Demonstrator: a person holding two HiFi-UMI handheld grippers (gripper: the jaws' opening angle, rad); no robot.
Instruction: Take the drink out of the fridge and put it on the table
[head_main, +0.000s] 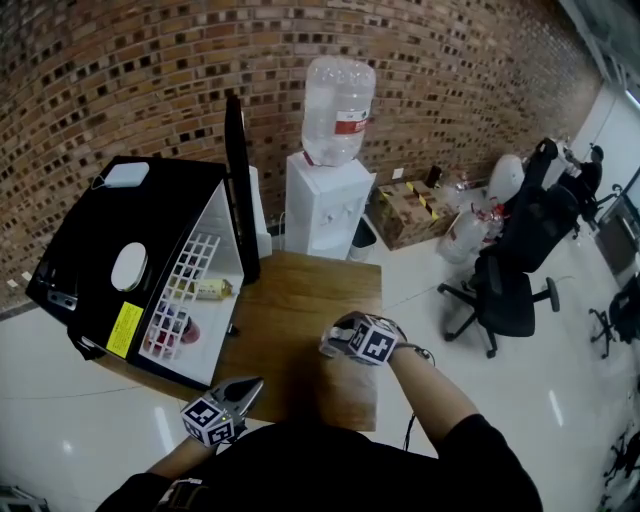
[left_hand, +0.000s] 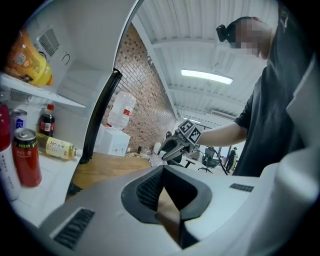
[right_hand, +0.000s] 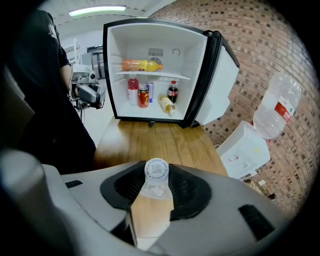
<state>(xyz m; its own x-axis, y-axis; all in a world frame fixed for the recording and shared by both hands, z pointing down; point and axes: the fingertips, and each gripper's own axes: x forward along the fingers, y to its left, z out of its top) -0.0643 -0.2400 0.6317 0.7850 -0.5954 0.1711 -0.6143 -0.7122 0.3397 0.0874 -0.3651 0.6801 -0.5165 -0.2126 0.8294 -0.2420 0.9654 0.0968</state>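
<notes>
The small black fridge (head_main: 150, 220) stands open at the table's left end. Inside it are a red can (left_hand: 26, 157), a cola bottle (left_hand: 46, 120), a yellow-labelled bottle (left_hand: 57, 148) lying down, and an orange drink (right_hand: 142, 65) on the upper shelf. My right gripper (right_hand: 156, 182) is shut on the neck of a clear bottle with a white cap (right_hand: 156, 170), over the wooden table (head_main: 300, 300). In the head view the right gripper (head_main: 340, 342) hides that bottle. My left gripper (head_main: 252, 385) hangs by the table's near left corner, its jaws together and empty.
A white water dispenser (head_main: 325, 210) with a big jug stands behind the table. Cardboard boxes (head_main: 410, 215) and spare jugs lie on the floor to the right. Black office chairs (head_main: 510, 280) stand farther right. The fridge door (head_main: 240, 180) stands open toward the table.
</notes>
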